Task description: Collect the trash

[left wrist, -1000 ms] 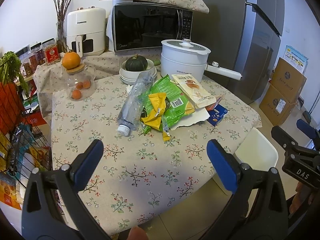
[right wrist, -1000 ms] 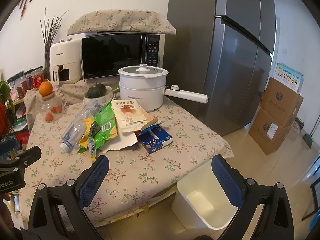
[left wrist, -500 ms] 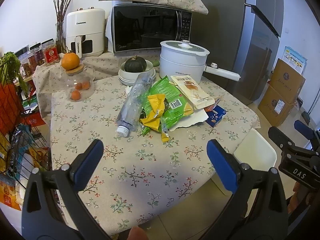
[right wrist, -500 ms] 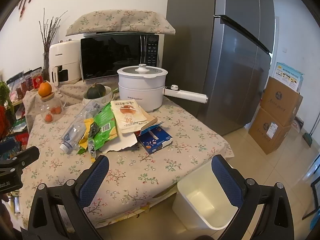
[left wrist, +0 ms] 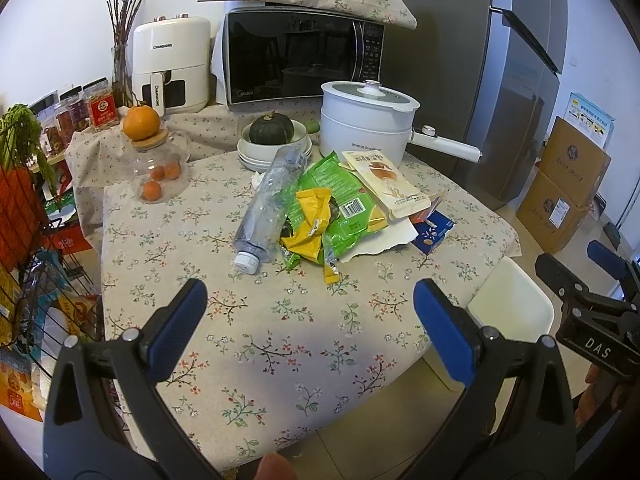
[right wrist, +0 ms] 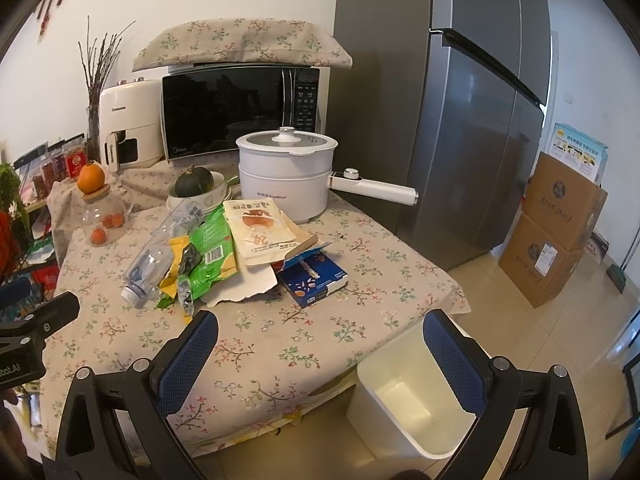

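Observation:
A pile of trash lies mid-table: a crushed clear plastic bottle [left wrist: 272, 204] [right wrist: 160, 254], a yellow wrapper [left wrist: 310, 224], a green snack bag [left wrist: 340, 196] [right wrist: 210, 254], a beige pouch [left wrist: 386, 184] [right wrist: 260, 230], torn white paper [left wrist: 384, 240] and a blue box [left wrist: 434, 232] [right wrist: 314, 278]. A white trash bin [right wrist: 412, 408] [left wrist: 512, 312] stands on the floor by the table's right front corner. My left gripper [left wrist: 310, 320] is open and empty over the table's near edge. My right gripper [right wrist: 320, 360] is open and empty, above the table corner and bin.
A white electric pot [left wrist: 370, 120] with a long handle, bowls holding a green squash [left wrist: 272, 134], a glass jar topped by an orange [left wrist: 154, 160], a microwave [left wrist: 304, 60] and an air fryer [left wrist: 172, 64] stand behind. Fridge [right wrist: 440, 100] and cardboard boxes [right wrist: 556, 232] are right.
Both grippers have drifted slightly; the scene has shifted a little in each view. Both stay open and empty. Nothing on the table has moved.

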Available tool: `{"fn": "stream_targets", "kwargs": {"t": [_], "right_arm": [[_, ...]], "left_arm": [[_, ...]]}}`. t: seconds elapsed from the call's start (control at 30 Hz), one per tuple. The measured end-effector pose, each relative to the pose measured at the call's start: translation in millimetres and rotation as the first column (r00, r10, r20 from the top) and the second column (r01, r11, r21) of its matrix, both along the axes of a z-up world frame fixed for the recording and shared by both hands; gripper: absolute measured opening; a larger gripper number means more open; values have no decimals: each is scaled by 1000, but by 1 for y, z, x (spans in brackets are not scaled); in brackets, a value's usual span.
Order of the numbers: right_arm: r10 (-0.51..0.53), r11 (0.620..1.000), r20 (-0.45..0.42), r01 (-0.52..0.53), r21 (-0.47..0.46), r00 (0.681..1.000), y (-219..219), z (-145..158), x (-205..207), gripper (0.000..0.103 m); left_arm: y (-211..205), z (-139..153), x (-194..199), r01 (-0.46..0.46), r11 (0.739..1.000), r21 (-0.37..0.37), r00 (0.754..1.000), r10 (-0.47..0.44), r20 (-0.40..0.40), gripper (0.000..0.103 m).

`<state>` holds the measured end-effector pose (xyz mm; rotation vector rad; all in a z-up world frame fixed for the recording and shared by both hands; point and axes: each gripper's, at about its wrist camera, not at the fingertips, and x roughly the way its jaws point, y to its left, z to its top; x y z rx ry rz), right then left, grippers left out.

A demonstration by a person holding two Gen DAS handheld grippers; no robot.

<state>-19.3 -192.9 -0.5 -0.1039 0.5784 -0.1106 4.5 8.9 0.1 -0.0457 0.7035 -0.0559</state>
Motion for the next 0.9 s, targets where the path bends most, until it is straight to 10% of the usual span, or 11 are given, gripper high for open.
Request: {"fn": "stream_targets", "kwargs": {"t": [0.9], "right_arm": [[-9, 1000, -9, 9, 9, 1000, -7, -1, -3, 103]], "left_arm": [[-1, 0, -1, 0, 1000, 7, 1000, 0, 11, 102]]}}
